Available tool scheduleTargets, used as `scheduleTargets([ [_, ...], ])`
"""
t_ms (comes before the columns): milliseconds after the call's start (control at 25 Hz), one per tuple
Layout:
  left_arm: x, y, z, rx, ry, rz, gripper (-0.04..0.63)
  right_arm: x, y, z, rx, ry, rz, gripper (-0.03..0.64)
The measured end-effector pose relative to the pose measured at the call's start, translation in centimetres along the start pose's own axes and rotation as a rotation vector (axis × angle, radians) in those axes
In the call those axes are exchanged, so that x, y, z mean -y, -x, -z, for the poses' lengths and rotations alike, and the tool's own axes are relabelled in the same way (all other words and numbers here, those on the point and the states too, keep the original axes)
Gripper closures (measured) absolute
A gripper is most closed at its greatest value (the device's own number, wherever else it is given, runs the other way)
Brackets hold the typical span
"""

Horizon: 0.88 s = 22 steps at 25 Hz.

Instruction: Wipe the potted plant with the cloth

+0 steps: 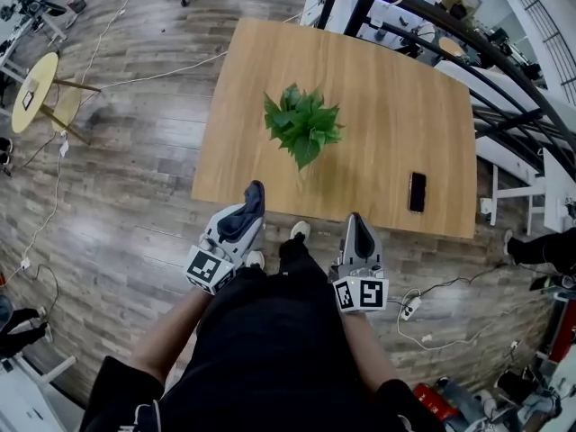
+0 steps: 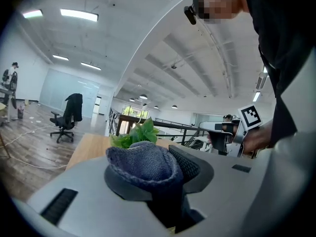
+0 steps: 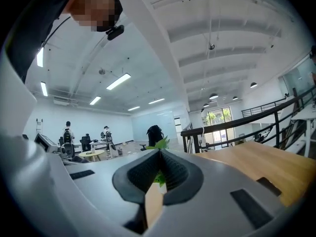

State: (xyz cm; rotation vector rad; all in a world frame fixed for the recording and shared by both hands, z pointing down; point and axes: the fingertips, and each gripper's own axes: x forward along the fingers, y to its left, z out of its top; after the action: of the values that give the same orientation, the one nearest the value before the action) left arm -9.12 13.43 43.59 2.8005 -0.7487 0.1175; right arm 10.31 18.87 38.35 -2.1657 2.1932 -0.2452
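Observation:
A small green potted plant (image 1: 303, 124) stands near the middle of the wooden table (image 1: 378, 88). My left gripper (image 1: 255, 194) is at the table's near edge, shut on a dark blue-grey cloth (image 1: 241, 220) bunched between its jaws. In the left gripper view the cloth (image 2: 145, 164) fills the jaws, with the plant (image 2: 136, 134) showing just beyond it. My right gripper (image 1: 356, 225) hovers below the near edge, to the right of the left one, shut and holding nothing. The plant (image 3: 159, 144) peeks over the closed pads (image 3: 170, 174) in the right gripper view.
A black phone (image 1: 418, 192) lies near the table's front right. A railing (image 1: 450, 34) runs behind the table on the right. A round yellow side table (image 1: 36, 86) and cables sit on the floor to the left. An office chair (image 2: 66, 117) stands beyond.

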Motion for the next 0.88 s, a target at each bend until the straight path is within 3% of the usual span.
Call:
scheduleTargets([
  [120, -1.3, -1.9, 1.6, -0.030, 0.012, -0.032, 0.453, 1.0, -2.1, 0.3, 0.016, 0.039, -0.083, 0.607],
  [360, -4.2, -4.6, 6.6, -0.165, 0.129, -0.145, 0.453, 2.9, -5.5, 3.5, -0.027, 0.056, -0.281, 0.604],
  [400, -4.6, -4.9, 7.1, -0.178, 0.140, -0.167, 0.453, 3.3, -6.1, 4.3, -0.045, 0.056, -0.302, 0.588],
  [480, -5.1, -5.5, 8.0, -0.199, 0.171, -0.210, 0.453, 4.4, -7.4, 6.0, -0.087, 0.056, -0.336, 0.432],
  [560, -5.4, -6.5, 8.3, -0.203, 0.210, -0.245, 0.453, 5.2, -9.1, 8.0, -0.134, 0.068, -0.372, 0.425],
  [760, -5.6, -8.7, 10.0, -0.266, 0.217, -0.236, 0.453, 4.9, -12.2, 12.9, -0.247, 0.136, -0.499, 0.402],
  [880, -7.3, -10.5, 9.8, -0.259, 0.214, -0.213, 0.453, 3.9, -14.1, 15.7, -0.298, 0.182, -0.610, 0.380],
])
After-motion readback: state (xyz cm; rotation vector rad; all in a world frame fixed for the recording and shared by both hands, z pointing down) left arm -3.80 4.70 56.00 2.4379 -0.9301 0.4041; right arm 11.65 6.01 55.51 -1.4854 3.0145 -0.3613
